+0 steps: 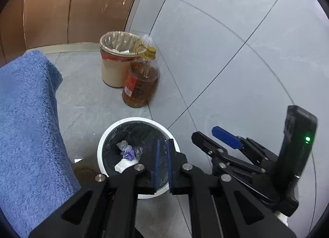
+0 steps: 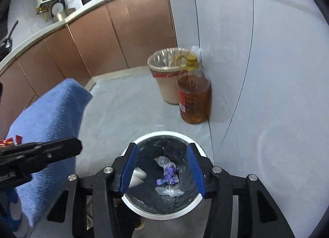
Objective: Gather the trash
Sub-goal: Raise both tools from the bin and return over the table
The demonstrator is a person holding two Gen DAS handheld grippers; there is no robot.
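A white bin with a black liner [image 1: 102, 141] [image 2: 164, 134] stands on the floor below both grippers. Inside lie crumpled purple, clear and white trash pieces [image 1: 128, 153] [image 2: 167, 176]. My left gripper [image 1: 162, 145] hangs over the bin's right side with its blue pads nearly together and nothing between them. My right gripper [image 2: 162, 155] is wide open and empty above the bin mouth; it also shows in the left wrist view [image 1: 207, 133]. A red and gold wrapper [image 2: 9, 142] lies at the far left beside the left gripper's body.
A beige bin with a clear liner [image 1: 115, 57] [image 2: 166, 73] and a large bottle of amber oil [image 1: 139, 86] [image 2: 194, 98] stand against the white wall. A blue towel-covered surface [image 1: 26, 125] [image 2: 49, 114] is at the left. Brown cabinets run behind.
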